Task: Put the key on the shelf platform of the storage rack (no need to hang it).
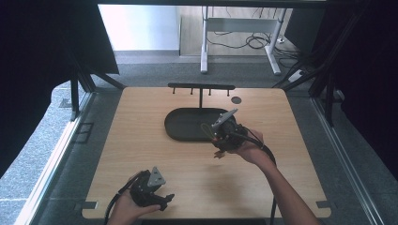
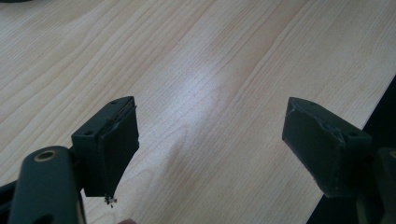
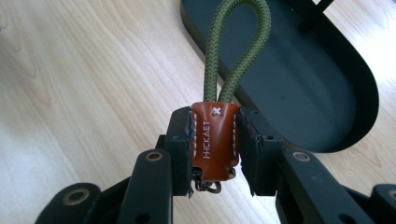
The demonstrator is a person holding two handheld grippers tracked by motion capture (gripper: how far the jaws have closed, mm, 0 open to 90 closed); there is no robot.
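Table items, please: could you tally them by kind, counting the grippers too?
Grippers: 2 (left gripper, right gripper)
Keychains: 1 (keychain, green cord loop, brown leather tab)
Black racks: 1 (rack, tray base with hook bar)
Total: 4

Key strap (image 3: 215, 140): sitting between the jaws of the right gripper (image 3: 215, 144), its loop (image 3: 238, 44) reaching ahead over the tray's near edge.
Tray (image 1: 185, 127): lying on the table (image 1: 141, 140) just ahead of the right gripper.
Rack (image 1: 201, 87): standing behind the tray.
Left gripper (image 1: 165, 199): hovering over the table's near edge, well apart from the right one.
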